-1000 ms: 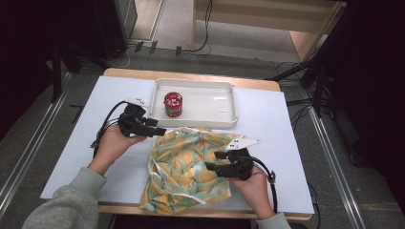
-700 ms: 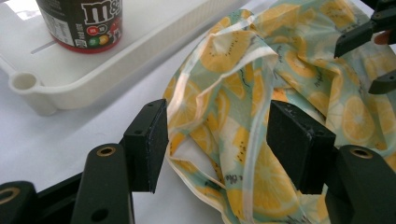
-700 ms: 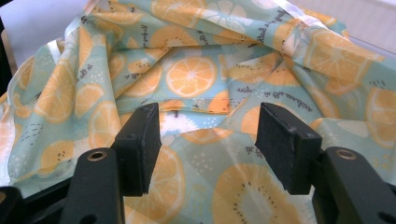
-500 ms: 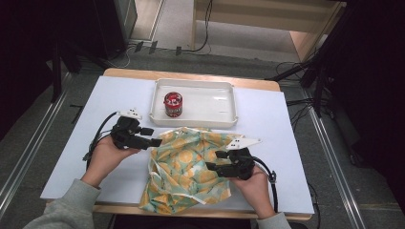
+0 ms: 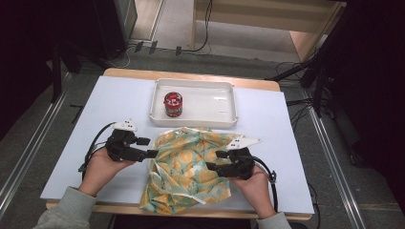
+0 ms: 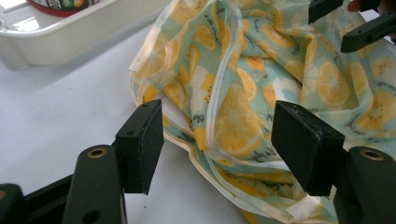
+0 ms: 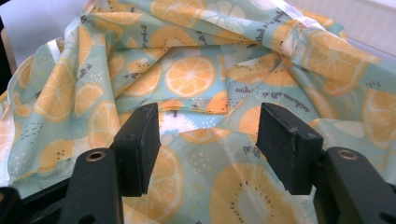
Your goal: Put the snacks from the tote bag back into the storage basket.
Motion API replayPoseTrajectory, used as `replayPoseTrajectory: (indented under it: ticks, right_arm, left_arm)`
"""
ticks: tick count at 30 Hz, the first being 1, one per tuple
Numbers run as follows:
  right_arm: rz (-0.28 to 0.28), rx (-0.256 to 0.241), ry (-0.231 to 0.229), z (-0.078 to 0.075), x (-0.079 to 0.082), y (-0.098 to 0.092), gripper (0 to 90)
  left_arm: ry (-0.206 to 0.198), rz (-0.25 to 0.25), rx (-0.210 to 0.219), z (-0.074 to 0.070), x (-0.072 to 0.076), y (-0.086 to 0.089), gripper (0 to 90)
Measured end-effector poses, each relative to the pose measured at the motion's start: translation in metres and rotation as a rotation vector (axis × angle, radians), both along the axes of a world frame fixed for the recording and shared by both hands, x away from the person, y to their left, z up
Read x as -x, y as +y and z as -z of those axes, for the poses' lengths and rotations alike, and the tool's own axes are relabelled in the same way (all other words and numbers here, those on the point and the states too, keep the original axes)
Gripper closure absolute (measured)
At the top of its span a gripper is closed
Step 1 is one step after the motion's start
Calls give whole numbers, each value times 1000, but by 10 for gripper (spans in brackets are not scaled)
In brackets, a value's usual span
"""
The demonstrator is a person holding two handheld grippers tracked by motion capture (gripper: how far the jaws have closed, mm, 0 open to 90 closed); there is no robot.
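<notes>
Your 2 grippers flank the crumpled fruit-print cloth, jaws spread, nothing pinched.

Your left gripper sits left of centre in the high view, jaws spread at the cloth's left hem; your right gripper sits right of centre, jaws spread over the fabric. The cloth lies rumpled in the lower middle of the frame, pale teal with orange and kiwi slices and a cream border, reaching the table's near edge. Above it, the white tray holds 1 red can.
</notes>
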State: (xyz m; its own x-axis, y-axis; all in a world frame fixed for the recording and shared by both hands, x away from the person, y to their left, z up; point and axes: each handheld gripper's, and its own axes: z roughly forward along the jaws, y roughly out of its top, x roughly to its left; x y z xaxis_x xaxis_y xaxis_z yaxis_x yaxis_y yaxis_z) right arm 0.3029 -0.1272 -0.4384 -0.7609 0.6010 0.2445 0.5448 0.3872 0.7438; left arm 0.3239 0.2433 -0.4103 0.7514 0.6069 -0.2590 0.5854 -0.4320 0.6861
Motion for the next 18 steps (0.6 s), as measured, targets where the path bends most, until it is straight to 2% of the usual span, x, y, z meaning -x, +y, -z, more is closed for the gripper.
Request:
replayPoseTrajectory:
  ticks: [10,12,18]
  right_arm:
    - [-2,8,5,1,-1,1,400]
    - [-5,4,9,1,-1,1,400]
    - [-9,6,22,3,-3,1,399]
  left_arm:
    - [-35,-3,22,7,10,0,341]
    - [-29,-3,29,9,10,1,340]
    - [-25,-4,15,13,8,4,340]
